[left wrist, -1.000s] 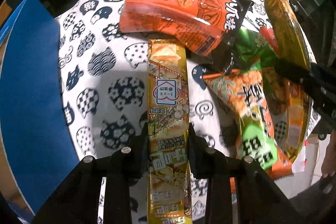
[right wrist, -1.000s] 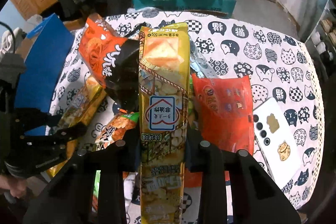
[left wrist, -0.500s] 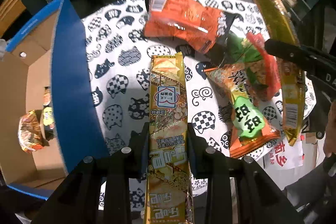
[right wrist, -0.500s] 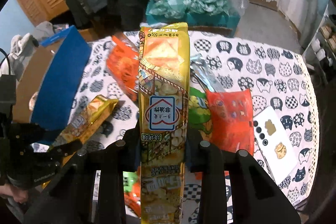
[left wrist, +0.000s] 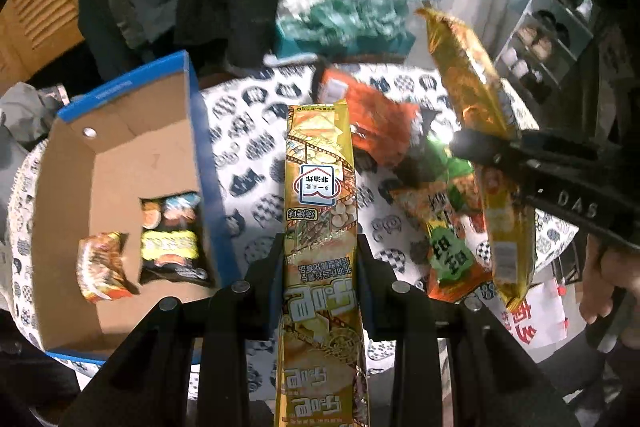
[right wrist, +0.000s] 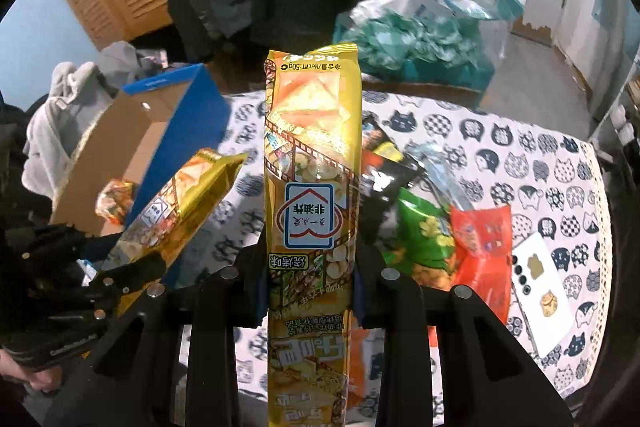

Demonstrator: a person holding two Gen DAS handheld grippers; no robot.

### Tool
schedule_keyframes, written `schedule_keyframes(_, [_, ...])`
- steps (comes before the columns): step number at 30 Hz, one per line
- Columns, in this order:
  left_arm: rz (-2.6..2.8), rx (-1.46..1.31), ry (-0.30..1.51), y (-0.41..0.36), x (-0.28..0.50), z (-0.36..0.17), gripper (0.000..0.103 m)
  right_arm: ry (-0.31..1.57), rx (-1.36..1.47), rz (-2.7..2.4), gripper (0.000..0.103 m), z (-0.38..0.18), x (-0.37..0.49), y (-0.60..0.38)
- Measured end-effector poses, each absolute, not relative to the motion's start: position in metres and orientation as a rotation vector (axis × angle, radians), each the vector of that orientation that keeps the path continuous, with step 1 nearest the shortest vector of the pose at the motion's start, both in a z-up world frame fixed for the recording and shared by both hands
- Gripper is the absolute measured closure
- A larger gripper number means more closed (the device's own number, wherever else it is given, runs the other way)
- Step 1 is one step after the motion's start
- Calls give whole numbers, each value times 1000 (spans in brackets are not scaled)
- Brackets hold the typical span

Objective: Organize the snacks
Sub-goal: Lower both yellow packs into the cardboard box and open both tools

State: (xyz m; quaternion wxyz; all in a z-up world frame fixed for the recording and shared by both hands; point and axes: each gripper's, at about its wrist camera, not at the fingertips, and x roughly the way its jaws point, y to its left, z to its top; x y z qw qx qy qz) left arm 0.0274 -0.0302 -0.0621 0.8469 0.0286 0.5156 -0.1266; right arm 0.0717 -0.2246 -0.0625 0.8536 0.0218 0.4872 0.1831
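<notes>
Each gripper holds a long yellow snack packet above the round table. My left gripper (left wrist: 320, 267) is shut on one yellow packet (left wrist: 318, 179), which points away over the cloth. My right gripper (right wrist: 308, 279) is shut on a second yellow packet (right wrist: 312, 155). That right gripper (left wrist: 516, 155) and its packet (left wrist: 476, 95) show at the right of the left wrist view. The left-hand packet (right wrist: 180, 203) shows at the left of the right wrist view. An open cardboard box with blue sides (left wrist: 120, 163) stands left and holds a few snack bags (left wrist: 172, 239).
Loose snack bags lie in a heap: orange (left wrist: 368, 115), green (right wrist: 424, 231), red (right wrist: 484, 243). A white card (right wrist: 540, 279) rests near the right edge of the cat-print cloth (right wrist: 520, 163). Plastic bags (right wrist: 404, 35) and hanging clothes stand behind the table. A hand (left wrist: 604, 279) is at the right.
Both grippers have risen with their yellow packets and tilted up. The open box with its bags has come into the left wrist view, and more of the room behind shows.
</notes>
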Motion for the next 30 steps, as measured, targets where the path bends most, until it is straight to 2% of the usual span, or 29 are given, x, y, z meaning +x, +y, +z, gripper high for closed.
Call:
schedule_keyframes(16, [-122, -36, 983, 62, 44, -36, 72, 1001, 4, 498, 73, -33, 97, -140])
schedule_keyframes(30, [5, -129, 985, 144, 58, -51, 72, 1042, 1, 597, 73, -25, 125, -51])
